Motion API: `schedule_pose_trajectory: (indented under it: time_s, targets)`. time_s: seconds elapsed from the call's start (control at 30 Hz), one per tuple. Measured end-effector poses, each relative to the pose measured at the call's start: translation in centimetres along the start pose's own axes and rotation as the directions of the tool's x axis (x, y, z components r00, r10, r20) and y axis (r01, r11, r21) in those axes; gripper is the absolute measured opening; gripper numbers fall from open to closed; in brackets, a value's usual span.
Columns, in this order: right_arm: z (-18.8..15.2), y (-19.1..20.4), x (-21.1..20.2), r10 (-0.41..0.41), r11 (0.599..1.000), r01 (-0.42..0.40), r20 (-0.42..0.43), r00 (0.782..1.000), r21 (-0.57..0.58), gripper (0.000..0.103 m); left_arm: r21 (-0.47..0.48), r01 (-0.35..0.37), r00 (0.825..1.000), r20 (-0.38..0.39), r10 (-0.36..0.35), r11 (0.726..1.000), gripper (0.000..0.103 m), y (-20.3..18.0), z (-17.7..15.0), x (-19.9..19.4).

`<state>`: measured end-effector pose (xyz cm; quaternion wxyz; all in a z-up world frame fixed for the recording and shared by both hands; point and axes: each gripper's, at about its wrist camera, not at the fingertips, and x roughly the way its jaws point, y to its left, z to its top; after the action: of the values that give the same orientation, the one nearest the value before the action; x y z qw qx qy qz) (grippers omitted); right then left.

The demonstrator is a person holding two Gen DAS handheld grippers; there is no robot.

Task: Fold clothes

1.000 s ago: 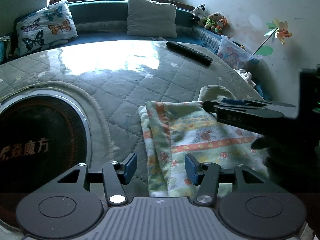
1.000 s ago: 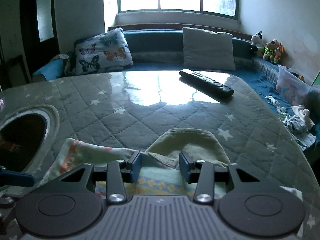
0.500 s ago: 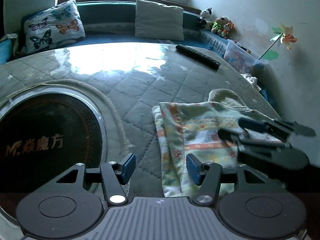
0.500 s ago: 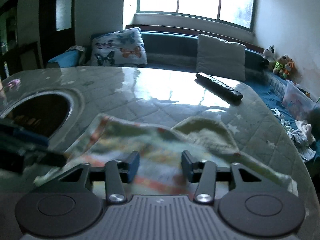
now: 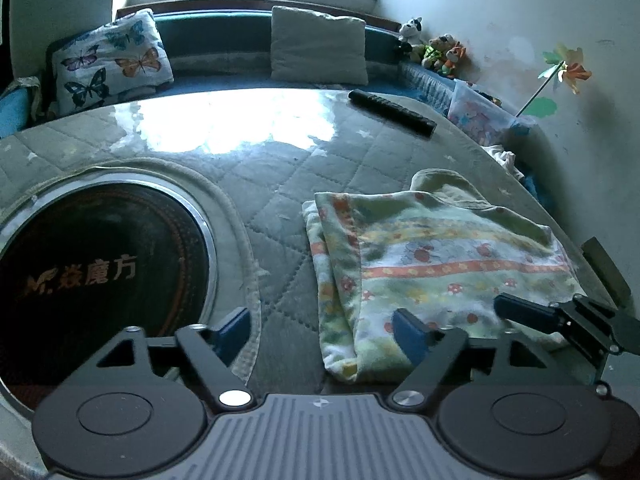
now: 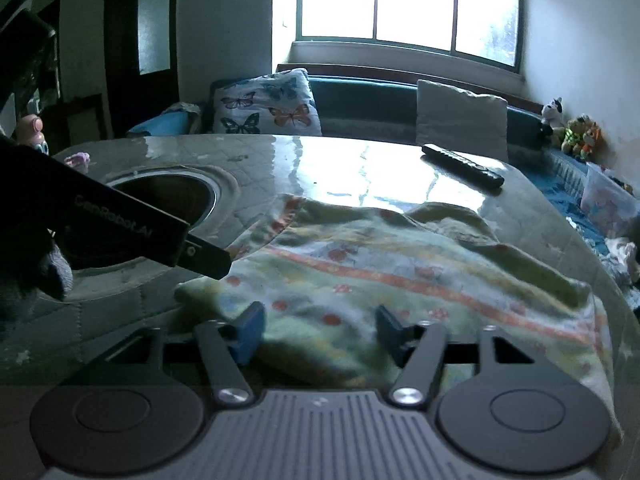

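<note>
A folded child's garment (image 5: pixel 436 264) with orange stripes and small red prints lies flat on the quilted table, its green collar part at the far side. It also shows in the right wrist view (image 6: pixel 400 276). My left gripper (image 5: pixel 322 330) is open and empty, just in front of the garment's near left corner. My right gripper (image 6: pixel 318 330) is open and empty, at the garment's near edge. The right gripper's fingers (image 5: pixel 524 308) show at the garment's right side in the left wrist view.
A round dark burner (image 5: pixel 92 276) with a metal rim is set in the table at left. A black remote (image 5: pixel 392 112) lies at the far side. Cushions (image 5: pixel 316 50), plush toys (image 5: pixel 436 46) and a plastic box (image 5: pixel 480 116) sit on the bench beyond.
Both grippers have pulled back from the garment toward its near edge and opened wider. The garment now lies flat and released on the table.
</note>
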<state>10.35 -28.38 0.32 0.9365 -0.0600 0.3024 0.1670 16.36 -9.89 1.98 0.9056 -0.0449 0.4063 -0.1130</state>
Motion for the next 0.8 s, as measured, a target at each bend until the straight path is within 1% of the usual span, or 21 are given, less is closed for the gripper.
schedule_pose_trajectory:
  time_s: [0.07,0.1,0.13,0.17,0.27,0.3,0.33,0.4,0.5,0.8]
  targets:
    - [-0.3,-0.2,-0.4,-0.005,1.000,0.005,0.004,1.000,0.021,0.073,0.013,-0.004,1.000,0.011,0.004,1.000,0.088,-0.2,-0.2,-0.4]
    - [-0.4,-0.2,-0.6,-0.010,0.999,0.010,0.005,1.000,0.031,0.076,0.019,-0.006,1.000,0.016,0.006,1.000,0.091,-0.3,-0.4,-0.6]
    - [-0.6,-0.3,-0.9,-0.016,0.999,0.016,0.007,1.000,0.046,0.082,0.024,-0.007,1.000,0.020,0.006,1.000,0.093,-0.3,-0.5,-0.7]
    - [-0.8,-0.4,-1.1,-0.022,0.998,0.021,0.010,1.000,0.060,0.084,0.030,-0.007,1.000,0.024,0.006,1.000,0.093,-0.4,-0.6,-0.9]
    - [-1.3,-0.7,-1.9,-0.037,0.995,0.035,0.014,0.999,0.097,0.087,0.044,-0.009,0.999,0.035,0.007,0.999,0.097,-0.7,-0.9,-1.4]
    - [-1.5,-0.8,-2.1,-0.040,0.994,0.039,0.012,0.999,0.106,0.093,0.051,-0.010,0.999,0.039,0.008,0.999,0.098,-0.8,-1.1,-1.5]
    - [-1.7,-0.9,-2.3,-0.044,0.992,0.043,0.011,0.999,0.116,0.096,0.059,-0.012,0.999,0.044,0.009,0.998,0.099,-1.0,-1.2,-1.7]
    - [-2.1,-1.1,-2.8,-0.053,0.989,0.051,0.011,0.999,0.137,0.096,0.074,-0.016,0.998,0.054,0.013,0.997,0.101,-1.2,-1.5,-1.9]
    - [-2.6,-1.5,-3.4,-0.072,0.983,0.070,0.006,0.997,0.169,0.103,0.096,-0.019,0.998,0.066,0.012,0.995,0.103,-1.5,-2.0,-2.3]
    - [-3.7,-2.7,-4.9,-0.134,0.958,0.136,-0.023,0.991,0.254,0.103,0.164,-0.024,0.995,0.102,0.007,0.986,0.103,-2.6,-3.3,-3.4]
